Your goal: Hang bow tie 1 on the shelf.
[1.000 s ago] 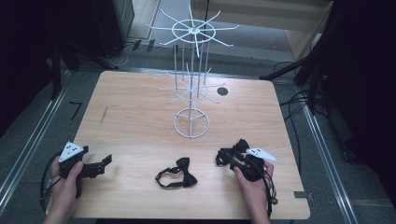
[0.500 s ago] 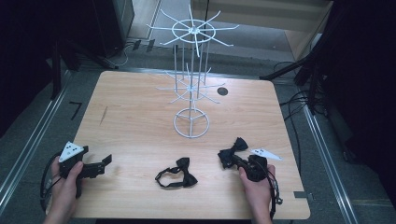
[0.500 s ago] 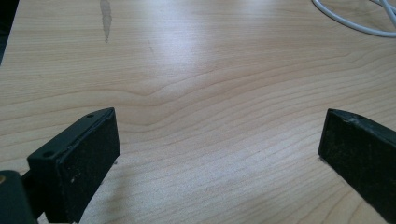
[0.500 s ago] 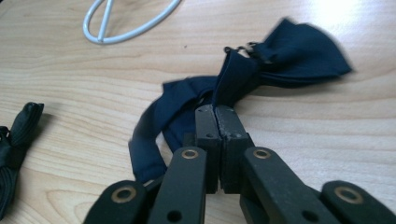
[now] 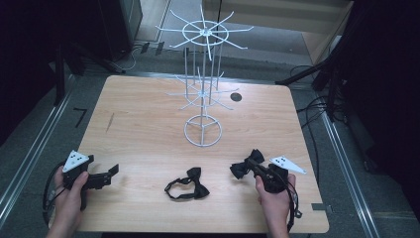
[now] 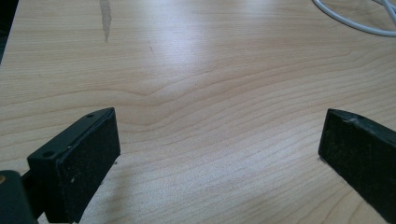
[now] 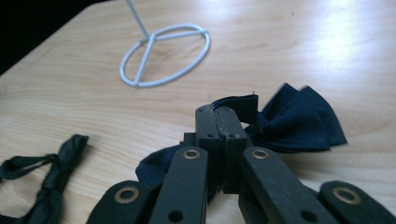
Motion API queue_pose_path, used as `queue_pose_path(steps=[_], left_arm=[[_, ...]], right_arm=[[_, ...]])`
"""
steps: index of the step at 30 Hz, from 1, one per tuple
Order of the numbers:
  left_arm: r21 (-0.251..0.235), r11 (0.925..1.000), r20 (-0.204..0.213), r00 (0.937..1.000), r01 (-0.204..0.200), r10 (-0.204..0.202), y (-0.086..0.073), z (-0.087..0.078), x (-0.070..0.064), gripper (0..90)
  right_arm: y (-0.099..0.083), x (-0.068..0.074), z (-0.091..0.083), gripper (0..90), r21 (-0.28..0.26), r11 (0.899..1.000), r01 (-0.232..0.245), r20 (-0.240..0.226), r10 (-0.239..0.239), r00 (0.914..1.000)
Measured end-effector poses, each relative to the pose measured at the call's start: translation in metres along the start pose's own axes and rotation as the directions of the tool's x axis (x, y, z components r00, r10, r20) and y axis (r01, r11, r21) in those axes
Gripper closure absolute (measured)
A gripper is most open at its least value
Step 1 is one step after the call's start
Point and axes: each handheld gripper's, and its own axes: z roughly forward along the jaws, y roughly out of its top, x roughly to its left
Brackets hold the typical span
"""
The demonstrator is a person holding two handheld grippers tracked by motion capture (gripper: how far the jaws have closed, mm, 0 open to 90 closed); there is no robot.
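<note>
Two bow ties on the wooden table (image 5: 148,124), both near its front edge. Right gripper (image 5: 257,171) clenched on the strap of the navy bow tie (image 5: 245,166); in the right gripper view the jaws stand pressed together with a fold of dark band pinched between them, and the tie's wings spread just beyond the tips, toward 1 o'clock, resting on the wood. Right hand (image 5: 275,198) wraps the handle at the table's front right. Black bow tie (image 5: 188,183) lies loose at front centre, its strap looped (untouched by either tool), well apart from the left gripper (image 5: 111,172) and near the right one, off at its 9 o'clock. Left gripper released: in the left gripper view its jaws stand wide apart over bare wood, nothing between them. Left hand (image 5: 72,191) holds it at the front left corner, jaws pointing toward 3 o'clock. White wire display stand (image 5: 203,79) upright at table centre, its ring base at 12 o'clock from the black bow tie, well apart from both ties.
</note>
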Motion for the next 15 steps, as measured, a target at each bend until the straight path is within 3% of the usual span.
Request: queue_pose_path(steps=[11,15], left_arm=[[0.002,1.0000,0.004,1.0000,0.004,-0.004,0.000,0.000,0.000,0.0],[0.000,1.0000,0.004,1.0000,0.004,-0.004,0.000,0.000,0.001,0.0]], right_arm=[[0.026,0.020,-0.016,90.0,-0.130,0.990,0.056,-0.021,-0.059,0.9981],[0.038,0.025,-0.018,90.0,-0.178,0.983,0.048,-0.032,-0.054,0.9980]])
